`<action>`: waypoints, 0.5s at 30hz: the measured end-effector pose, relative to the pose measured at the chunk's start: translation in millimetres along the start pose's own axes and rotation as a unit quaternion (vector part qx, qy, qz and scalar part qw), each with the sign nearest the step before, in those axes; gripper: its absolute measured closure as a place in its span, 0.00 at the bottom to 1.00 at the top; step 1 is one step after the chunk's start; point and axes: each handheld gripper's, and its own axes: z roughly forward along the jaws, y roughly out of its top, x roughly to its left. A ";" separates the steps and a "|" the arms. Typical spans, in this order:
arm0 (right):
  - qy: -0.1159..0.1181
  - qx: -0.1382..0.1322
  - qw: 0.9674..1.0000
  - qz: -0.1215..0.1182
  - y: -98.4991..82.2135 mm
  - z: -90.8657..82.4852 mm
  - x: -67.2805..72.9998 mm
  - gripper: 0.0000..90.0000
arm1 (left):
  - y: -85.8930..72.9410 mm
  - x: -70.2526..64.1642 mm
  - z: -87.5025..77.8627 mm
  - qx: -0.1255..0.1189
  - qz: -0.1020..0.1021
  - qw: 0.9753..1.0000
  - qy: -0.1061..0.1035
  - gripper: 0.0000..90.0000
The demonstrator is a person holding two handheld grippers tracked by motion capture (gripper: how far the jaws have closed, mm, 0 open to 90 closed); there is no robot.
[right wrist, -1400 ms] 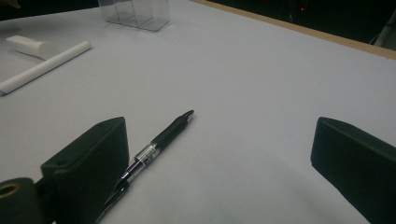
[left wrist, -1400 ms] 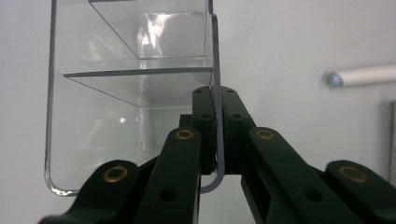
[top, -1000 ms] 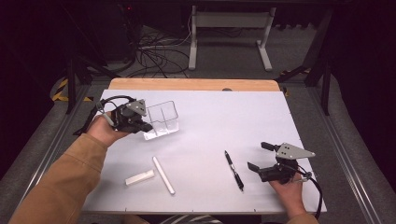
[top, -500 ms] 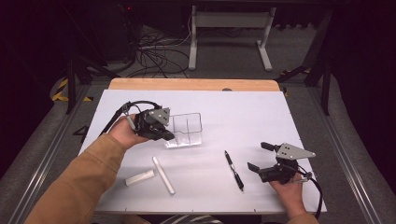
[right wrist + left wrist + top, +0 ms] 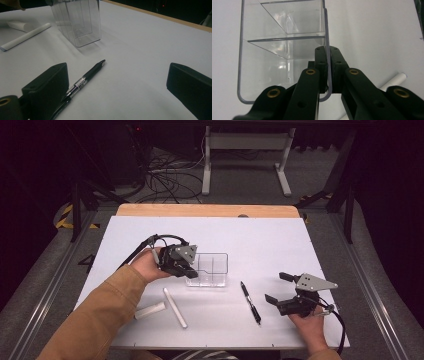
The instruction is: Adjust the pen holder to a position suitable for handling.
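Clear organizer being positioned, nothing loaded yet.
Left tongs (image 5: 186, 268) are clamping the clear organizer (image 5: 212, 268) wall mid-counter (image 5: 260, 230); right tongs (image 5: 280, 287) are resting apart beside the pen (image 5: 250, 301), which is lying outside it.

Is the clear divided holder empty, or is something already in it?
Empty: both compartments of the clear holder show only bare walls; the pen lies beside it on the table.
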 end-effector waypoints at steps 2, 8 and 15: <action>0.000 0.000 1.000 0.000 0.0 -0.1 0.0 0.05 | 1.3 1.2 3.3 0.001 0.003 1.000 -0.007 0.97; 0.000 0.001 1.000 -0.002 -0.1 -0.1 0.7 0.05 | -0.8 4.5 8.0 0.009 0.001 1.000 -0.011 0.97; 0.000 0.002 1.000 -0.002 -0.1 -0.1 0.8 0.05 | -2.0 5.9 10.8 0.008 0.007 1.000 -0.018 0.96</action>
